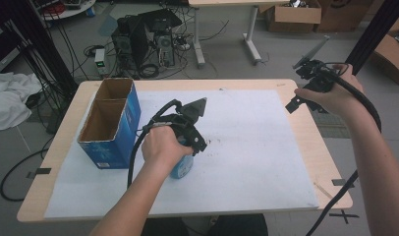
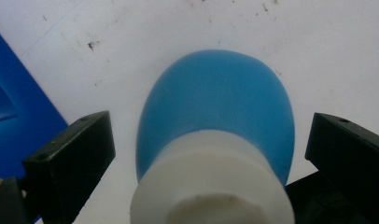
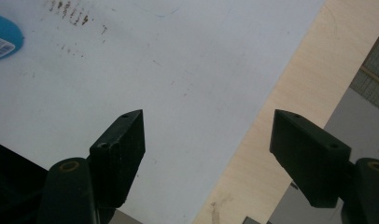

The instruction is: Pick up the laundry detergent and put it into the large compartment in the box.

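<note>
High view: bottle [image 1: 184, 167] lies on white sheet [image 1: 246, 147] on desk, just right of box [image 1: 109, 123], under my left gripper [image 1: 190, 140]. I judge grasp not yet made; lift and placing remain. Left gripper view: fingers [image 2: 71, 158] spread either side of bottle [image 2: 215, 116], gaps visible, no contact. Right gripper [image 1: 310, 93] hangs off desk's right edge, fingers [image 3: 122, 149] wide apart, nothing between.

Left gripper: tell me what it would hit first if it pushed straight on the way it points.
The left gripper would most likely meet the blue rounded bottle with the white neck, which already sits between its open jaws with gaps on both sides, and behind it the white sheet.
</note>
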